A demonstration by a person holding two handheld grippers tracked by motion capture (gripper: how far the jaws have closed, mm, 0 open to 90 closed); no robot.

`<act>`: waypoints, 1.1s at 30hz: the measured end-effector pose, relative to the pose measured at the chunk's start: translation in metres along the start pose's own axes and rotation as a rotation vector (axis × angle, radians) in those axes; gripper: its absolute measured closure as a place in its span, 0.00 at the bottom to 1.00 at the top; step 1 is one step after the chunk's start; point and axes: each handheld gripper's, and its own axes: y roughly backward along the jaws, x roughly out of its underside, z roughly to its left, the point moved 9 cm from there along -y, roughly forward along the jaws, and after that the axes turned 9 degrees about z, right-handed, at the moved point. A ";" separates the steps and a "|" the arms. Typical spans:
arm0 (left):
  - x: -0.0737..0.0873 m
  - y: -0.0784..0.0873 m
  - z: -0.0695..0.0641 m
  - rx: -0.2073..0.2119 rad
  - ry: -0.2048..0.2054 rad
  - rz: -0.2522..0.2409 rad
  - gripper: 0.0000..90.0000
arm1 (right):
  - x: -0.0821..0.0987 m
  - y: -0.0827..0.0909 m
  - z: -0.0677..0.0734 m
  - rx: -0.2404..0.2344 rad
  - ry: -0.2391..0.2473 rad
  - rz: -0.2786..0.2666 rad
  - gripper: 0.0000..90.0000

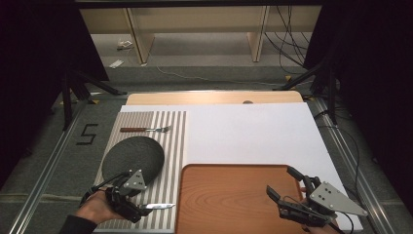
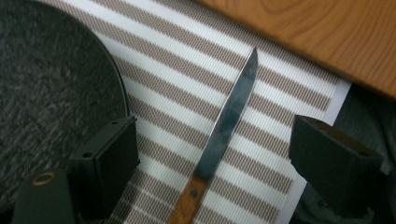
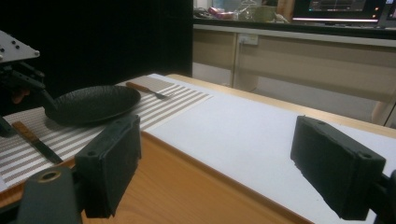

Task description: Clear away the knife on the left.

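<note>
Left gripper (image 1: 134, 207) lower left of high view, jaws wide apart, straddling knife (image 2: 223, 140), gripping nothing; low approach suits handle pickup. Knife flat on striped placemat (image 1: 170, 146), blade pointing toward wooden tray (image 1: 234, 200), just right of dark plate (image 1: 132, 157). Fork (image 1: 146, 129) across mat's top edge, above plate: place-setting layout. Right gripper (image 1: 287, 187) lower right, jaws spread, empty, hovering over tray's right edge, likely idle.
</note>
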 end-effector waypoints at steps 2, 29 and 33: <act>0.009 -0.003 0.001 -0.001 -0.011 0.062 0.18 | 0.000 0.000 0.000 0.001 -0.002 0.001 0.19; 0.037 -0.022 0.012 -0.076 -0.028 0.312 0.48 | 0.000 -0.001 0.000 -0.002 0.002 -0.001 0.19; 0.036 -0.024 0.011 -0.067 -0.021 0.317 0.54 | 0.000 -0.001 0.000 -0.002 0.003 -0.001 0.19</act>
